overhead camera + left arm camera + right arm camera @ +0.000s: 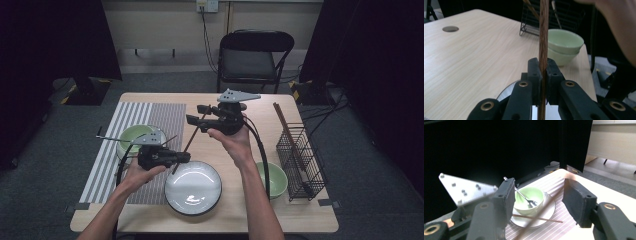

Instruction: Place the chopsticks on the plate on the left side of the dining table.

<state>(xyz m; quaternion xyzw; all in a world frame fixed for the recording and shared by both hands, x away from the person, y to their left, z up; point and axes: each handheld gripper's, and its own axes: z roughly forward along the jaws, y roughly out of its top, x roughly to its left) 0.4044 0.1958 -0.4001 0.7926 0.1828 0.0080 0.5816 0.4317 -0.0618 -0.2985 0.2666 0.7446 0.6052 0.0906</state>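
My left gripper [186, 157] [543, 66] is shut on the lower part of a brown chopstick [192, 140] [544, 30], which stands up between its pads. The stick slants up and to the right toward my right gripper [197, 114] [539, 192]. That gripper is open, with its jaws wide on either side of the stick's upper end and not pressing on it. In the right gripper view the stick is a faint blur [529, 226] in the gap. Beyond it a green bowl [135, 135] [529, 195] holding a fork [522, 195] sits on a saucer [549, 207], with a second chopstick [541, 218] lying across the saucer.
A round plate [193, 187] lies at the front middle. Stacked green bowls [272, 177] [564, 41] stand to the right, beside a black wire rack [300, 160] holding more chopsticks [282, 120]. A striped placemat [125, 115] covers the left side. A folding chair [252, 55] stands behind the table.
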